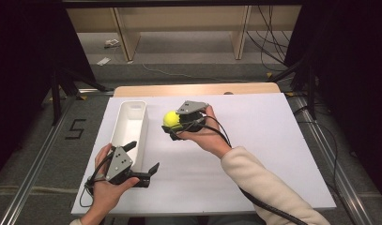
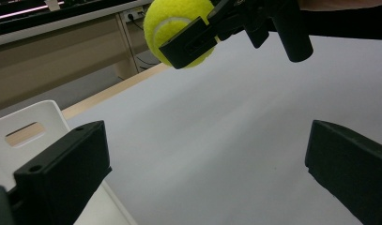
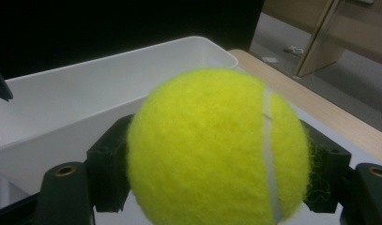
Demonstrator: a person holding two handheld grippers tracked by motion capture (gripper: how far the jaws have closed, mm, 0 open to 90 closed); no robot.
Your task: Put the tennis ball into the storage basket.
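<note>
One white bin (image 1: pixel 128 125) lies at the left part of the white board (image 1: pixel 254 154), long and narrow, and nothing is seen inside it in the high view. Just beside its near end is the left gripper (image 1: pixel 142 161), held by one hand (image 1: pixel 104 187) at the lower left. Its two black jaws stand wide apart with nothing between them; in the left gripper view one jaw is over the edge of the bin (image 2: pixel 34 126) and the other is over the bare board (image 2: pixel 217 140).

To the right of the bin, near the middle of the board, there is one yellow tennis ball (image 1: pixel 171 119). It is held up above the board by the right gripper (image 1: pixel 172 123), whose two jaws are pressed on the ball from two opposite sides. In the right gripper view the ball (image 3: pixel 217 150) is very close, with one white seam line on it, and the bin (image 3: pixel 109 89) is behind it. In the left gripper view the ball (image 2: pixel 172 26) is at the top, clamped in the right gripper (image 2: pixel 193 37).

One right hand (image 1: pixel 205 136) with a cream sleeve (image 1: pixel 268 187) holds this gripper, and one black cable (image 1: pixel 268 208) trails from it along the arm.
</note>
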